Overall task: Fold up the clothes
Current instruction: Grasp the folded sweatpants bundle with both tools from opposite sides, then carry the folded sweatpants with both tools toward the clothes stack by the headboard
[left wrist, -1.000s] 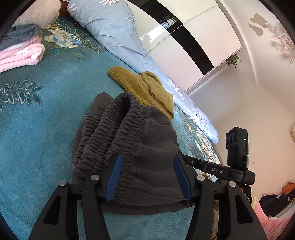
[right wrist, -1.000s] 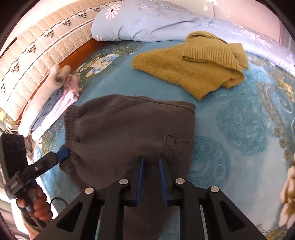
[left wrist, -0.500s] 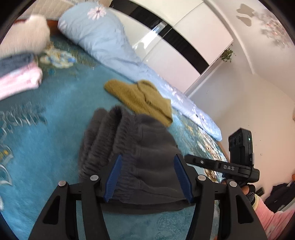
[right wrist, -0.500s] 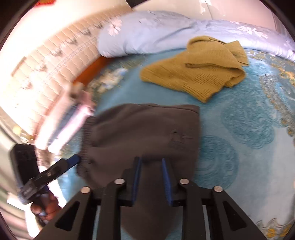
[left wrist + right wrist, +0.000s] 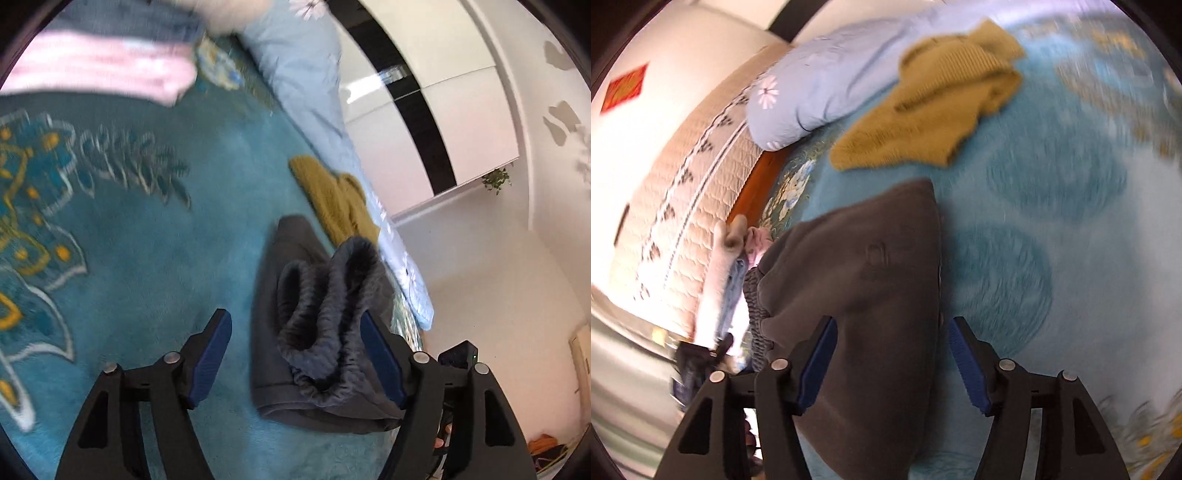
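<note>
Grey trousers point(image 5: 857, 295) between open right hand-held gripper point(image 5: 888, 365) fingers.

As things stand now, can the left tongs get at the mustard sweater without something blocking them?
Probably not directly. The left tongs are open, and the folded grey pants lie between them and the mustard sweater beyond. They would likely have to pass over or around the pants first.

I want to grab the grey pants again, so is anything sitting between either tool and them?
Nothing visible does. The grey pants lie directly between the open fingers of the right tool, and their waistband sits inside the open left tool. The mustard sweater lies farther away on the bed.
</note>
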Demonstrator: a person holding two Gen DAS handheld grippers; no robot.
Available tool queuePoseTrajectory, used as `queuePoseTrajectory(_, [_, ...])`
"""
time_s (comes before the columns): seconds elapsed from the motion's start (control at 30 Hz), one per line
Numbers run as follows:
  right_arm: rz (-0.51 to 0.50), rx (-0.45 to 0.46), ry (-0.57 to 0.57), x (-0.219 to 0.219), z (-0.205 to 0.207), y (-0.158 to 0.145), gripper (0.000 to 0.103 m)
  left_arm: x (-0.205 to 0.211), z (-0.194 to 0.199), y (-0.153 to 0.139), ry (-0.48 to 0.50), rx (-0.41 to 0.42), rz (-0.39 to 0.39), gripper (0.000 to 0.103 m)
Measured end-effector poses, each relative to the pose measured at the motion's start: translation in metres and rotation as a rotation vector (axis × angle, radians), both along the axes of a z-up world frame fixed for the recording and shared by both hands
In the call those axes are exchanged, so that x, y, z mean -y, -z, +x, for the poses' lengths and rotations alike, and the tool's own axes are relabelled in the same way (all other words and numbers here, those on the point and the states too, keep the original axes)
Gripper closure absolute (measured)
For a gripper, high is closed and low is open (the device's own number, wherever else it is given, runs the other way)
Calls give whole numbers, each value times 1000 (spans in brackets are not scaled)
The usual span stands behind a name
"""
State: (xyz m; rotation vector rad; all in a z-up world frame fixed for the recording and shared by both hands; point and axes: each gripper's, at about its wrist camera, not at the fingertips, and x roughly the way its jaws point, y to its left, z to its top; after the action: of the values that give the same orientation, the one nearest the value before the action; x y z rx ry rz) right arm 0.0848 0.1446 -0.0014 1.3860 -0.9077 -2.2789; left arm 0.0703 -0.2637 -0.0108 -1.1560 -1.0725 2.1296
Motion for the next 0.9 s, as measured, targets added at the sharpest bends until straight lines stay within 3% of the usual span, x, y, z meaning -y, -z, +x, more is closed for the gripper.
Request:
queuePoseTrajectory(0.23, [-18, 16, 23, -1, -6, 5, 34, -25, -19, 9, 135, 53, 120, 23])
queuePoseTrajectory(0.47, [-35, 31, 30, 3, -14, 10, 34, -42, -29, 4, 149, 46, 59, 16])
queuePoseTrajectory(0.6, [-40, 36, 30, 6, -18, 14, 32, -52, -31, -1, 169, 30, -21, 15])
queuePoseTrajectory(0.9, [-49, 32, 46, 13, -23, 16, 30, -57, -28, -1, 143, 12, -87, 15])
